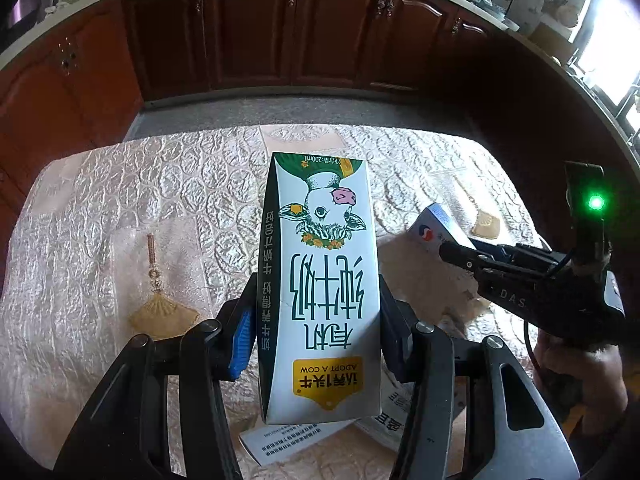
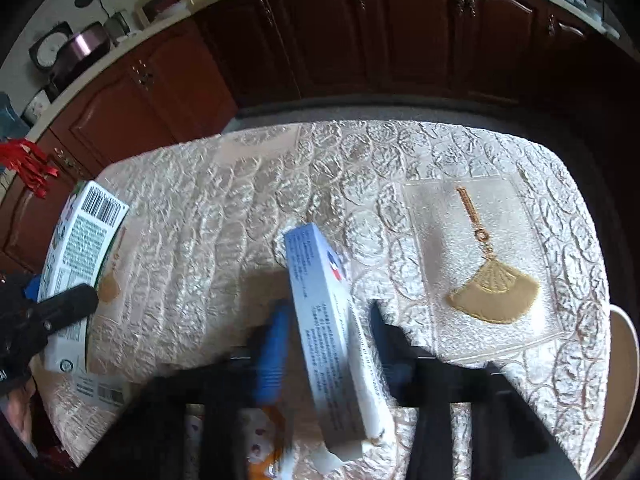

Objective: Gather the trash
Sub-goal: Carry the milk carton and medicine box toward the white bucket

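A white and green milk carton [image 1: 324,240] with a cow drawing stands upside down between the pads of my left gripper [image 1: 318,286], which is shut on its sides and holds it above the table. The right wrist view shows the same carton [image 2: 80,248] at the left edge. My right gripper [image 2: 330,316] is shut on a slim white and blue box [image 2: 320,280], which is tilted and lifted off the cloth. In the left wrist view this box [image 1: 438,222] pokes out past the right gripper's black fingers [image 1: 460,254].
The table wears a shiny cream embossed cloth [image 2: 280,184] with gold fan embroideries [image 2: 496,296]. Printed paper leaflets [image 1: 288,440] lie under the carton near the front edge. An orange and white wrapper [image 2: 264,440] lies below the right gripper. Dark wood cabinets [image 1: 256,28] stand beyond.
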Available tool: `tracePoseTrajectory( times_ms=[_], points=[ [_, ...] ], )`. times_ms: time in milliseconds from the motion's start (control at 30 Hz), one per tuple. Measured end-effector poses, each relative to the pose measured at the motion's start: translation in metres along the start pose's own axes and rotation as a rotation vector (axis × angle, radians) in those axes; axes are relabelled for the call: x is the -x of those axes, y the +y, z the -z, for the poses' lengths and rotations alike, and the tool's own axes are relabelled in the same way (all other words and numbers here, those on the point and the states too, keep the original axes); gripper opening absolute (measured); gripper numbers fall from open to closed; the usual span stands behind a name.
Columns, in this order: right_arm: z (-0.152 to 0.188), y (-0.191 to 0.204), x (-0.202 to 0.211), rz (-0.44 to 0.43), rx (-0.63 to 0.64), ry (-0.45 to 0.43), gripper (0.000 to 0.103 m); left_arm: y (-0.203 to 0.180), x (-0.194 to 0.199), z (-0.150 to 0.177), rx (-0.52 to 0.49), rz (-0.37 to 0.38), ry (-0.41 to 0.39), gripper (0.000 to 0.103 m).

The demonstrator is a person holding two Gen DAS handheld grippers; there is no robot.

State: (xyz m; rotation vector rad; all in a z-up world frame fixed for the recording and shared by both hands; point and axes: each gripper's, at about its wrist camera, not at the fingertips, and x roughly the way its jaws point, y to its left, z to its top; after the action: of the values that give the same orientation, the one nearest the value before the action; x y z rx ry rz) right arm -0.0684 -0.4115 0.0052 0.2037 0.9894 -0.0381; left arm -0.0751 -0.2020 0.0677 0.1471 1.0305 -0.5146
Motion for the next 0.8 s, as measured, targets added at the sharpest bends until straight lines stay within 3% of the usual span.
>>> tracePoseTrajectory(
  times_ms=[367, 800],
  points=[
    [0.026, -0.027, 0.073, -0.049, -0.065, -0.119, 0.019, -0.049, 0.017, -0.002, -0.064, 0.065, -0.040, 0.050],
    [0.073, -0.099, 0.170, 0.013, -0.190, -0.258, 0.019, -0.171, 0.021, -0.003, -0.232, 0.168, -0.057, 0.050]
  ],
)
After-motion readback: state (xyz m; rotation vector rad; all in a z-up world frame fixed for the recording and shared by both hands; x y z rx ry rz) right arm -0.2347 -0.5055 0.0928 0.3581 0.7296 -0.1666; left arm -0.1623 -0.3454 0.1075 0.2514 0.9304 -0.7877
